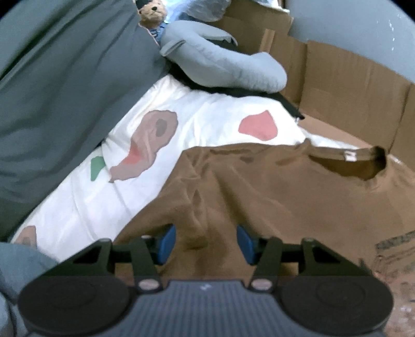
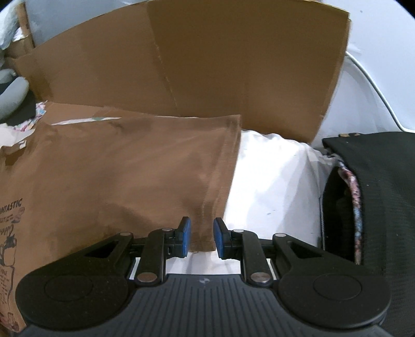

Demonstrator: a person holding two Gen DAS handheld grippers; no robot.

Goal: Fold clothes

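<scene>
A brown T-shirt (image 1: pixel 259 202) lies spread front-up on a white bed sheet (image 1: pixel 207 121) with coloured patches. Its collar (image 1: pixel 347 163) with a white label sits at the right. My left gripper (image 1: pixel 206 243) is open low over wrinkled brown cloth near the shirt's left edge, with its blue pads (image 1: pixel 167 242) wide apart. In the right wrist view the T-shirt (image 2: pixel 116 168) fills the left half, with dark print at its left edge. My right gripper (image 2: pixel 202 238) is open with a narrow gap, and the shirt's lower right corner lies between the pads (image 2: pixel 185 237).
Cardboard sheets (image 2: pixel 194 64) stand behind the bed (image 1: pixel 350 85). A grey cloth (image 1: pixel 64 90) drapes at the left, beside a grey neck pillow (image 1: pixel 220 67) and a teddy bear (image 1: pixel 153 13). A black bag (image 2: pixel 376 194) lies at the right on the white sheet (image 2: pixel 272 181).
</scene>
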